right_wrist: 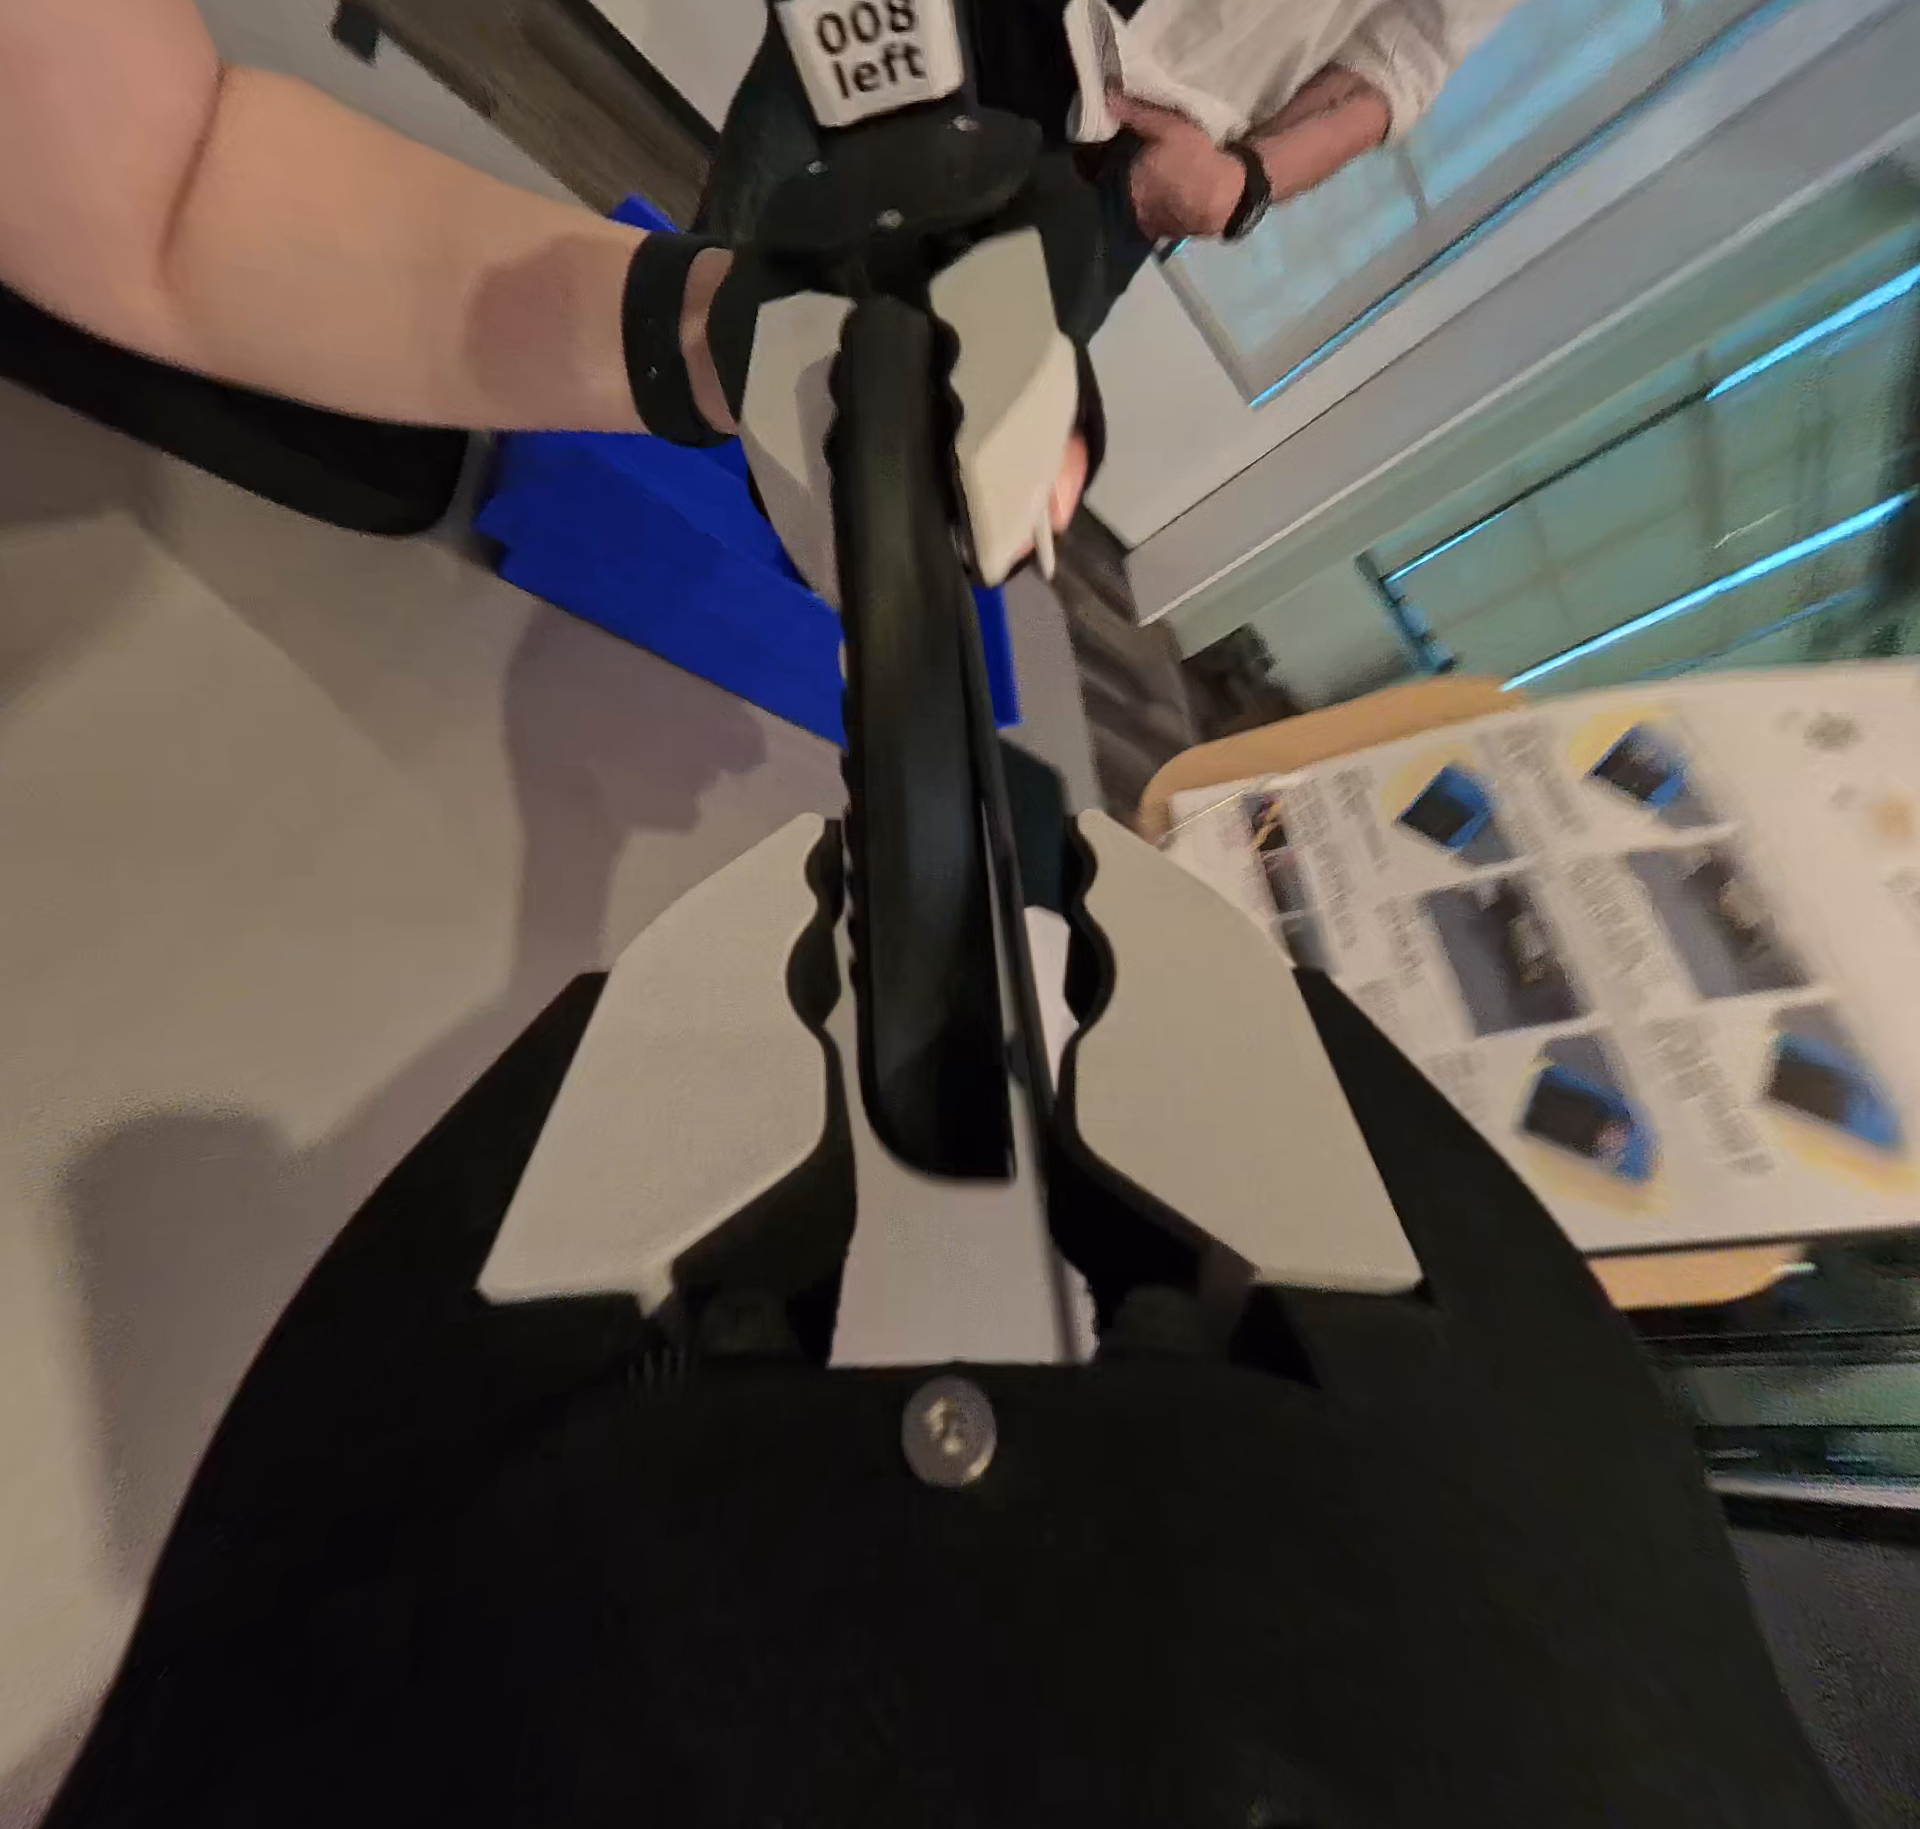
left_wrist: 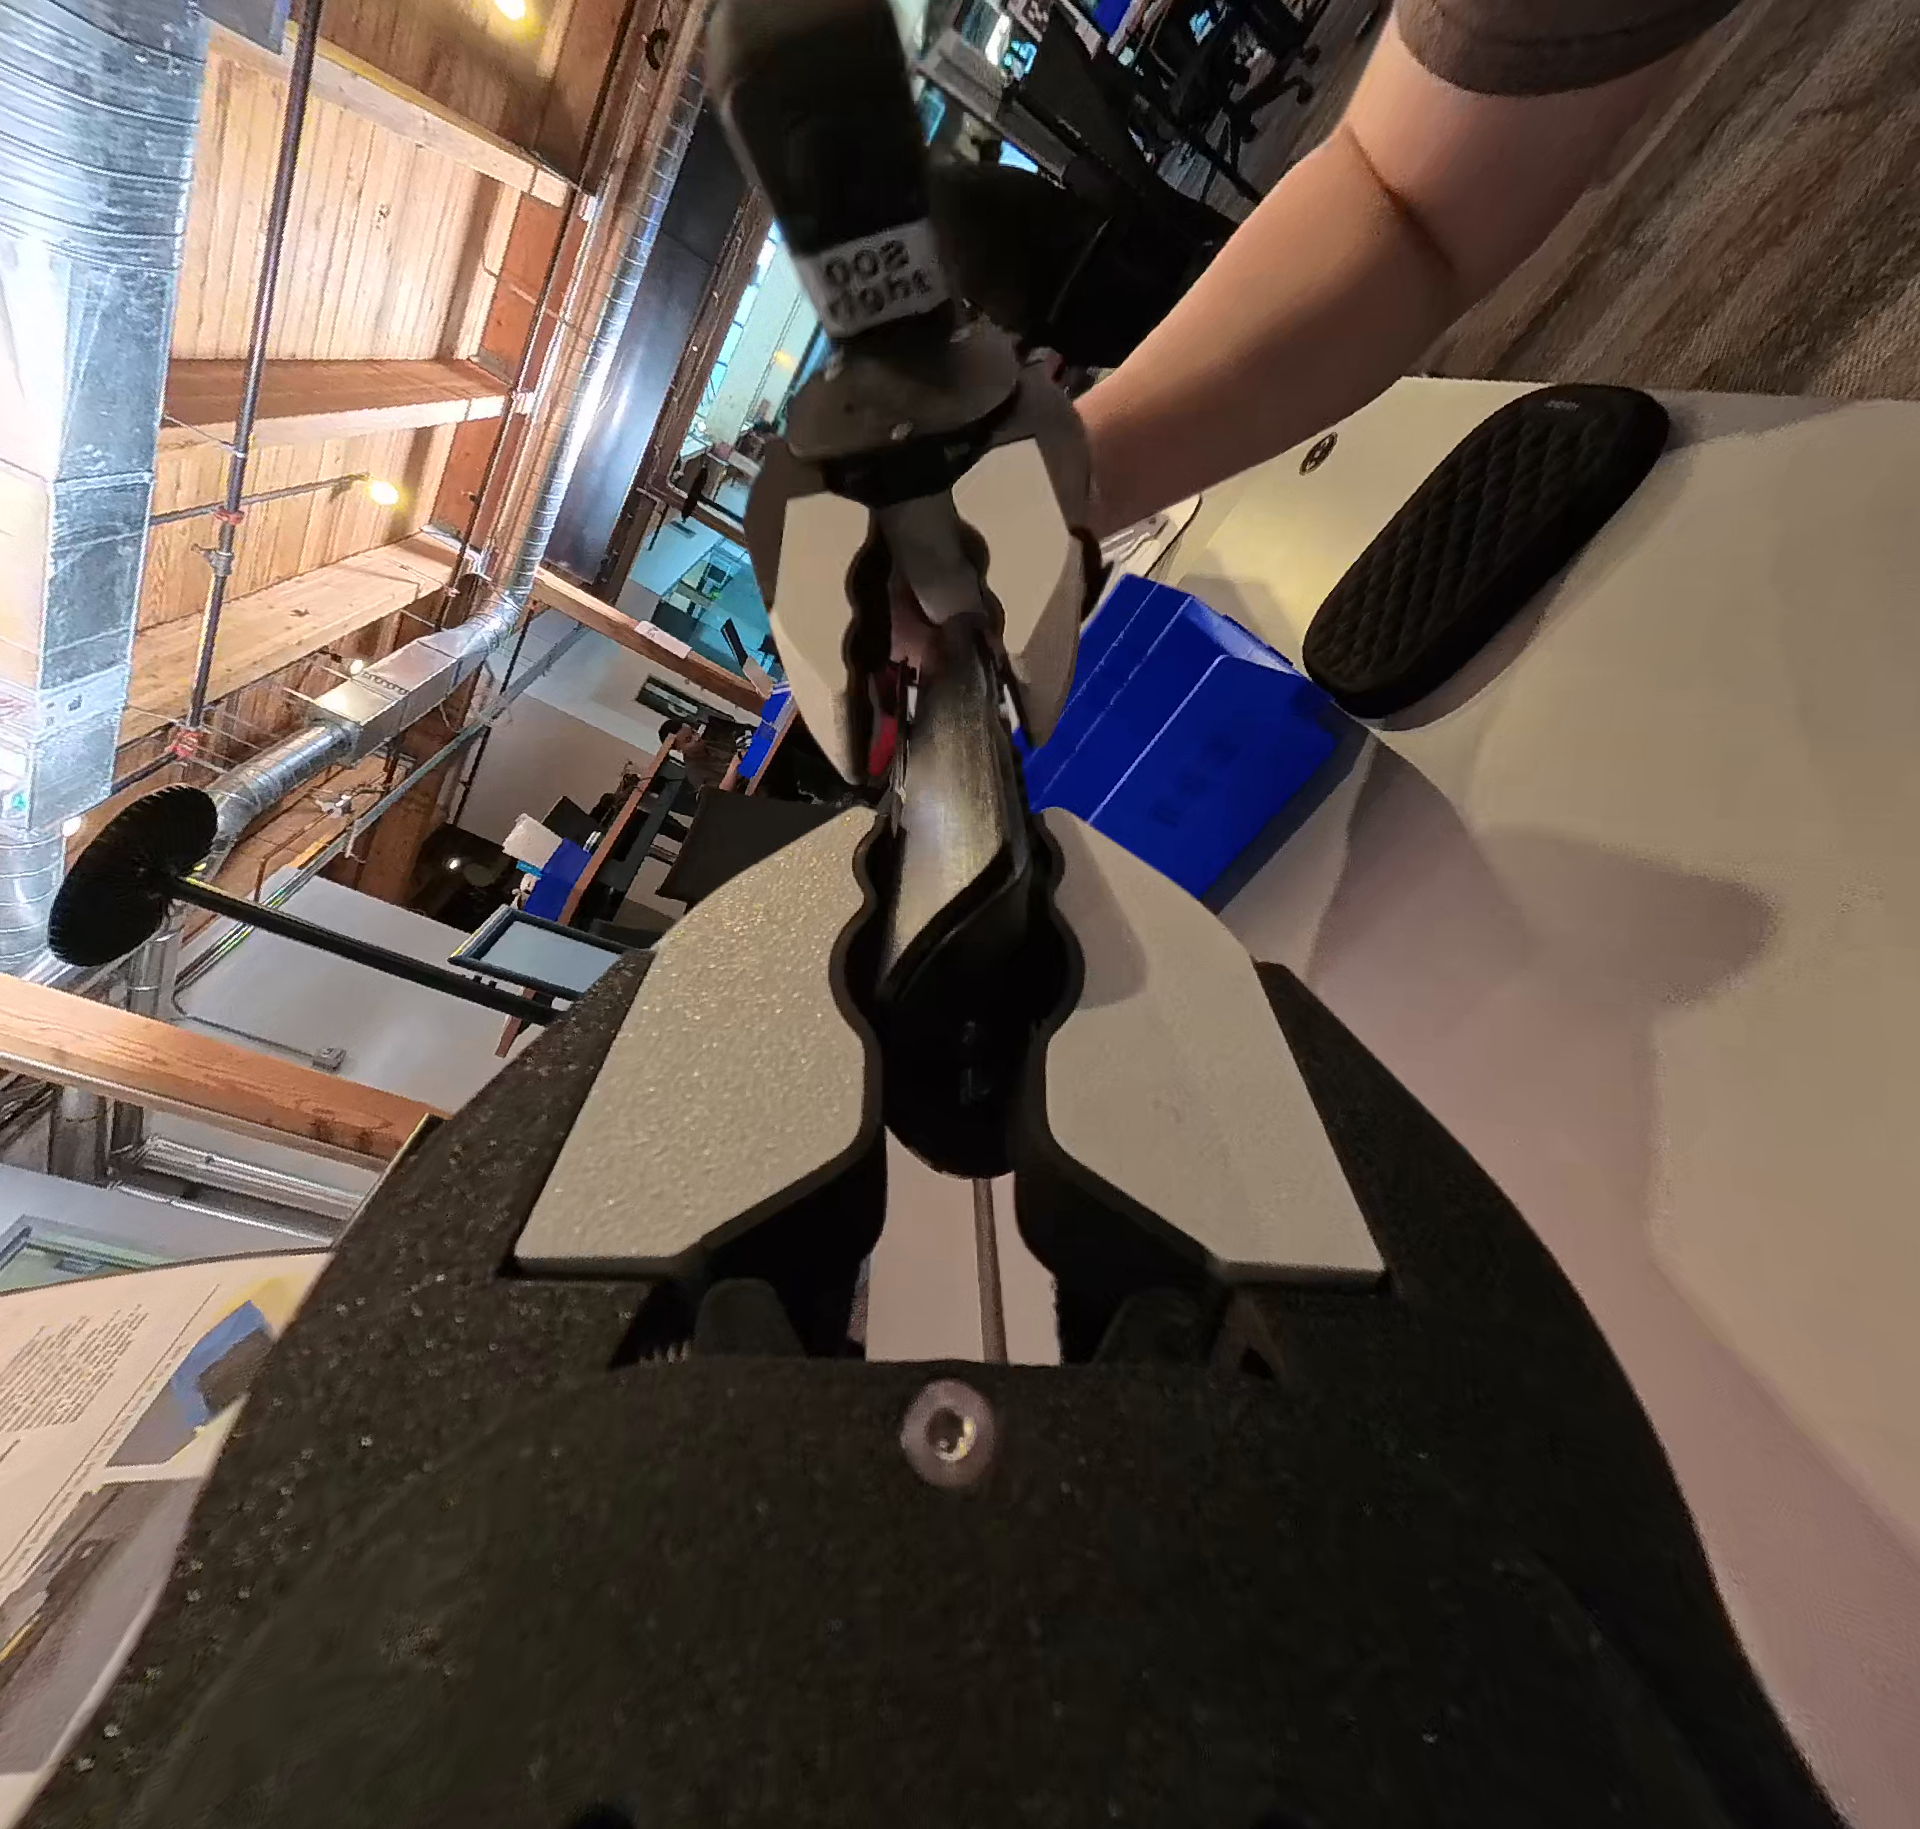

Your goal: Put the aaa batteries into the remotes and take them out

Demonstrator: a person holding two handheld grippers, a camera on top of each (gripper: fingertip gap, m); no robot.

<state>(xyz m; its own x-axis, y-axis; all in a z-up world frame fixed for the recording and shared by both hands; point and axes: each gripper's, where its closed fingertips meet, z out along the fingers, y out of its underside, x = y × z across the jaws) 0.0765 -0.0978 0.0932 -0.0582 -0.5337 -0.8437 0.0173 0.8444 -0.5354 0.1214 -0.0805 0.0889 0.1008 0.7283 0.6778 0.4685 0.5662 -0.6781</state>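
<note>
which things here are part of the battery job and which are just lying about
In use:
- remote, held off the table at both ends
- left tool
- right tool

Lying about:
- blue bin
- black textured pad
- printed sheet

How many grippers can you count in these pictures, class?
2. The left gripper grips one end of the black remote; the right gripper, facing it, grips the other end. None appears hidden.
</note>
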